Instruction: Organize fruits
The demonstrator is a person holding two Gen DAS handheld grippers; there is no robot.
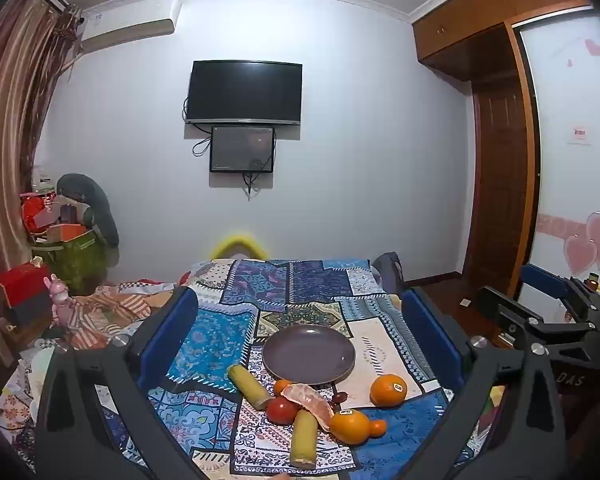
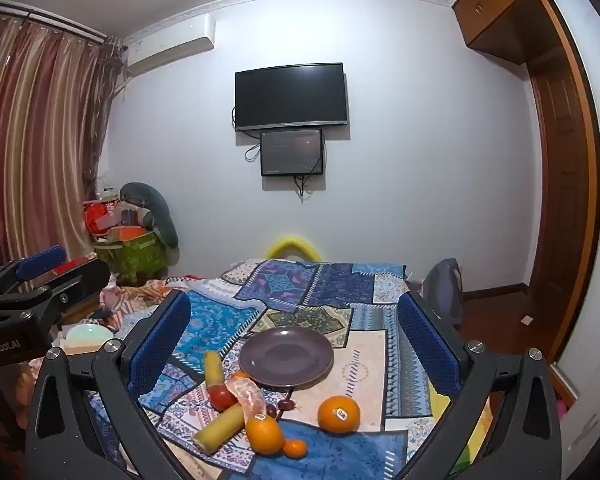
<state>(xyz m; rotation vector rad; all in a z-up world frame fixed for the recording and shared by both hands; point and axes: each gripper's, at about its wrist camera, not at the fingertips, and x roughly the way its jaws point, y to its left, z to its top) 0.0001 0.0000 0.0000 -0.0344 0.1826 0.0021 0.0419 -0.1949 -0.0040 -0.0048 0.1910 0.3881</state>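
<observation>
**Fruit heaped short of an empty plate**

Both the left gripper (image 1: pixel 300 344) and right gripper (image 2: pixel 294 340) hang spread wide, holding nothing. Nearest lies a fruit cluster (image 1: pixel 312 412); one orange (image 2: pixel 339 414) sits apart toward the right gripper's side. Beyond, touching the cluster, waits the bare purple plate (image 1: pixel 309 354). Patchwork cloth (image 1: pixel 216 332), then wall-mounted television (image 1: pixel 244 93).

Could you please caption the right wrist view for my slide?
Open right claw facing an empty round purple plate and scattered fruit on a patchwork cloth.
</observation>
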